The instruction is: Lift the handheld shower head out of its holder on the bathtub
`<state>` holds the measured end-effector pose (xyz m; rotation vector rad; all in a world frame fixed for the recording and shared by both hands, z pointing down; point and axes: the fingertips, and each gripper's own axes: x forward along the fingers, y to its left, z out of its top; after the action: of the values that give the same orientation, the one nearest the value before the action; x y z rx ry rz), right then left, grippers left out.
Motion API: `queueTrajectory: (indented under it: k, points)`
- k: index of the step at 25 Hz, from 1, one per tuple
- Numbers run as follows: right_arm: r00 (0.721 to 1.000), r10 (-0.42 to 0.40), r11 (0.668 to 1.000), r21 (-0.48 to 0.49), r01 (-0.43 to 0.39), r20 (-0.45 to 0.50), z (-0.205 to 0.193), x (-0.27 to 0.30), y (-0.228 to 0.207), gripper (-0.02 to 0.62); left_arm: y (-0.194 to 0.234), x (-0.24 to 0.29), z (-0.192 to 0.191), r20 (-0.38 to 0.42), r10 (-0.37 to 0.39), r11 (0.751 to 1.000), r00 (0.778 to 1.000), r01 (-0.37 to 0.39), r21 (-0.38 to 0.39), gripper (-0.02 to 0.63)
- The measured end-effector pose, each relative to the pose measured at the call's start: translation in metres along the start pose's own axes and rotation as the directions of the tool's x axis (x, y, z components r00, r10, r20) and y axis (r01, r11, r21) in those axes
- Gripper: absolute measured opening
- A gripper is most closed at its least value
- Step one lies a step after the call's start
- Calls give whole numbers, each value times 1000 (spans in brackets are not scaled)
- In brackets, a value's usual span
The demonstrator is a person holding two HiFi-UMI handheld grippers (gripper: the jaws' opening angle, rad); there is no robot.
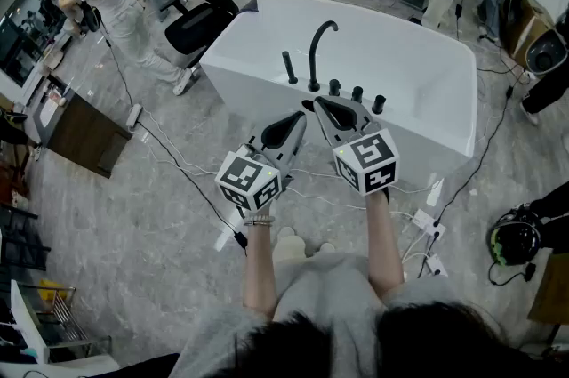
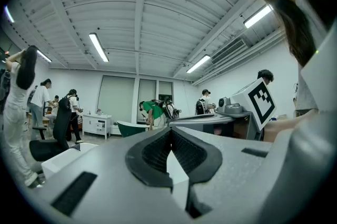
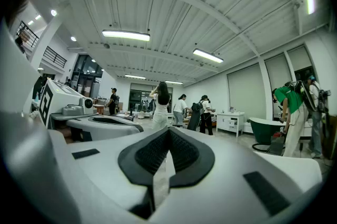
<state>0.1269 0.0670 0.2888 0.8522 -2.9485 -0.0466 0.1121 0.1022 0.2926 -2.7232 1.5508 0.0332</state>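
Observation:
The white bathtub (image 1: 253, 100) stands in front of me in the head view. On its near deck the slim black handheld shower head (image 1: 289, 68) stands upright in its holder, left of the curved black spout (image 1: 318, 47) and three black knobs (image 1: 356, 93). My left gripper (image 1: 299, 117) is shut and empty, its tip just short of the tub's near rim. My right gripper (image 1: 312, 105) is shut and empty too, its tip by the spout's base. Neither touches the shower head. The left gripper view (image 2: 170, 134) and the right gripper view (image 3: 168, 133) show closed jaws pointing level across the room.
A black office chair (image 1: 191, 25) sits at the tub's left end, with several people behind it. Cables and a power strip (image 1: 431, 229) lie on the floor by my feet. There is a brown cabinet (image 1: 84, 132) at left and a helmet (image 1: 511, 243) at right.

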Motion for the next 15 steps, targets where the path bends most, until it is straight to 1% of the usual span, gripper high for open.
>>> queueTrajectory:
  k: [6, 11, 15]
  points:
    - [1000, 7, 1000, 1, -7, -8, -3, 1, 3, 0, 0, -3, -4, -9, 10, 1000, 1000, -10, -5, 5]
    - [1000, 24, 1000, 11, -24, -9, -11, 1, 9, 0, -1, -11, -13, -17, 46, 999, 999, -46, -20, 5]
    - [998, 51, 998, 25, -50, -23, -17, 14, 20, 1, 11, -22, -20, -33, 74, 996, 997, -76, -43, 5]
